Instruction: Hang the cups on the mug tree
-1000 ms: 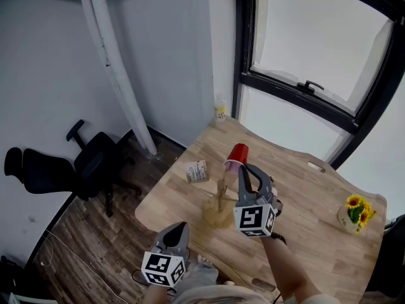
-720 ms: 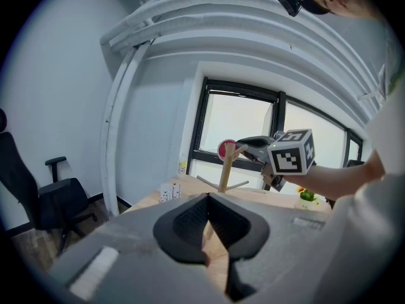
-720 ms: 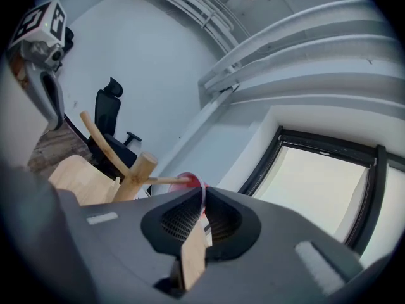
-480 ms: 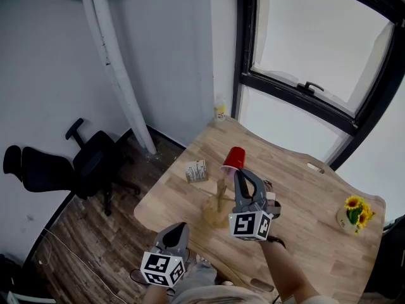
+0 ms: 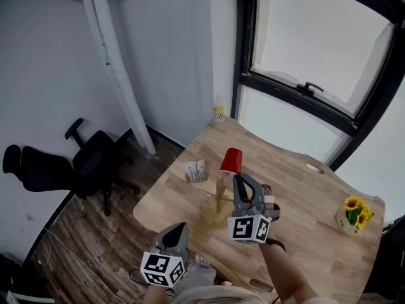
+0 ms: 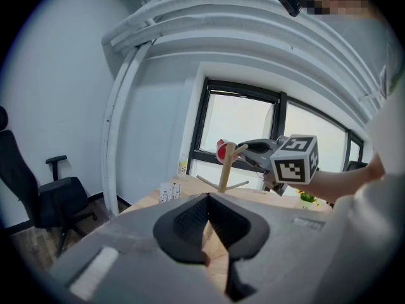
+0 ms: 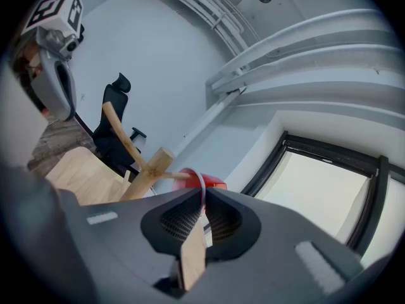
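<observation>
The bench (image 5: 316,230) is pale wood, matt, with a fine grain. The mug tree (image 5: 219,198) is bare light wood, smooth. The cup (image 5: 231,160) is red plastic with a slight sheen. The left gripper (image 5: 180,228) and right gripper (image 5: 238,178) have matt grey plastic shells and black pads (image 7: 180,220) with a fine cross-hatched texture. The floor (image 5: 82,246) is dark wood planking. The chair (image 5: 95,163) looks like matt black cloth.

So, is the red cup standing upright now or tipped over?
Tipped. The red cup has its wide mouth down toward the mug tree, base up; the right gripper pinches its rim.
</observation>
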The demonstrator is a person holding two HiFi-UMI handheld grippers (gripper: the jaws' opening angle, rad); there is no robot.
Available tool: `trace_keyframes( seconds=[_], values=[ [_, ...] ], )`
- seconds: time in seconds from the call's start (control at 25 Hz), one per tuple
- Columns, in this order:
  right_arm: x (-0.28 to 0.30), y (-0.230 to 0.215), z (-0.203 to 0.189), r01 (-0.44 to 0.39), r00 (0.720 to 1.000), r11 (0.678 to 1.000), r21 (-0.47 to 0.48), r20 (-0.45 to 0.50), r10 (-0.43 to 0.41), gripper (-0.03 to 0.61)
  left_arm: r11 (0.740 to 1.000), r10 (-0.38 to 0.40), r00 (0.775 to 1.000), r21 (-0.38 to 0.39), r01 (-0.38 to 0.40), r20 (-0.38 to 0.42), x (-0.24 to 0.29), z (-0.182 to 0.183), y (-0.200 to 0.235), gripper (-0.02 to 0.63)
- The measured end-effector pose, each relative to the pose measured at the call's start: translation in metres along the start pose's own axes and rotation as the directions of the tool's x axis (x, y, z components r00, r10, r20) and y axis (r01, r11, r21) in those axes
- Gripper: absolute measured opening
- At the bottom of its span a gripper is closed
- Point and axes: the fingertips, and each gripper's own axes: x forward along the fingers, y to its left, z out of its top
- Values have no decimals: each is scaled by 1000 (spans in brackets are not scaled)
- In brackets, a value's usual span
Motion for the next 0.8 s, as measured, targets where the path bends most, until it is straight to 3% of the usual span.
trace_keyframes(
  seconds=[0.8],
  values=[
    [-11, 21, -10, -53, 999, 999, 3, -9, 53, 23, 1000, 2, 1000, 1, -2, -4, 2, -4, -4, 3]
  ],
)
